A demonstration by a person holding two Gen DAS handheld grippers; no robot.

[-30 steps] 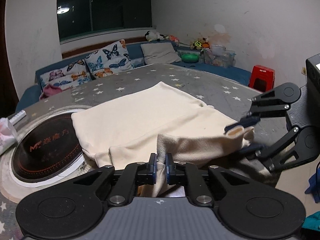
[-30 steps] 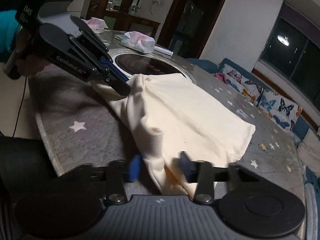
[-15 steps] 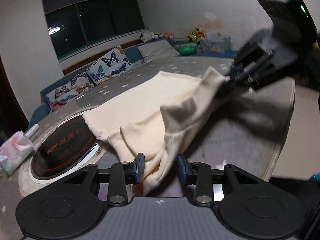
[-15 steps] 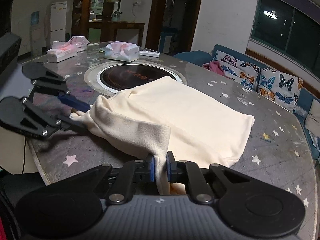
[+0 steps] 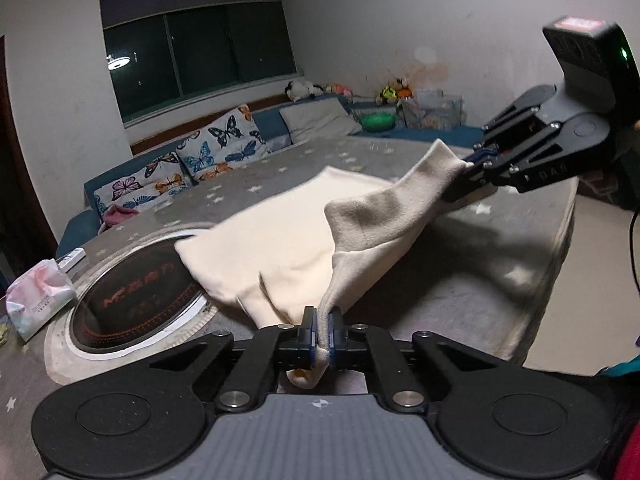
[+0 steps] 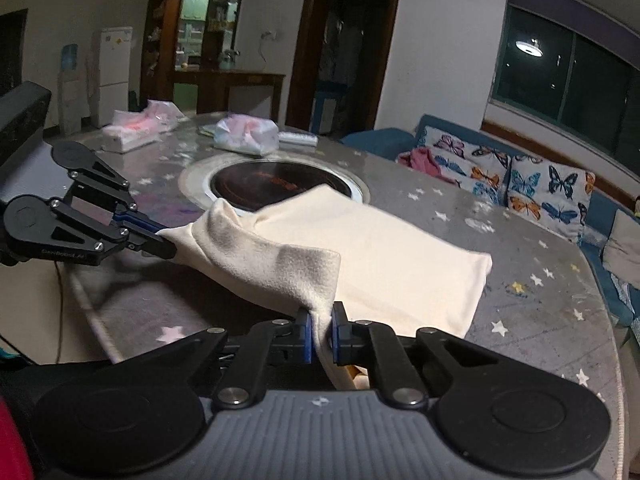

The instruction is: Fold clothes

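While the cream garment [image 5: 288,240] lay just right of the round black hob [image 5: 136,296], the left gripper [image 5: 322,330] pinched its near edge, and the right gripper [image 6: 320,334] clamped its opposite raised corner.

Surface: we record a round table [image 6: 520,248] under a grey cloth printed with white stars.
Centre: we note a black circular cooktop [image 6: 280,186] inset in a pale ring.
Garment: we list a cream garment [image 6: 380,256] lying on the cloth, one corner over the cooktop's edge.
Far side: we count three soft tissue packs [image 6: 246,136], [image 6: 132,138], [image 6: 160,114], and a white remote [image 6: 298,139] just beside the first.
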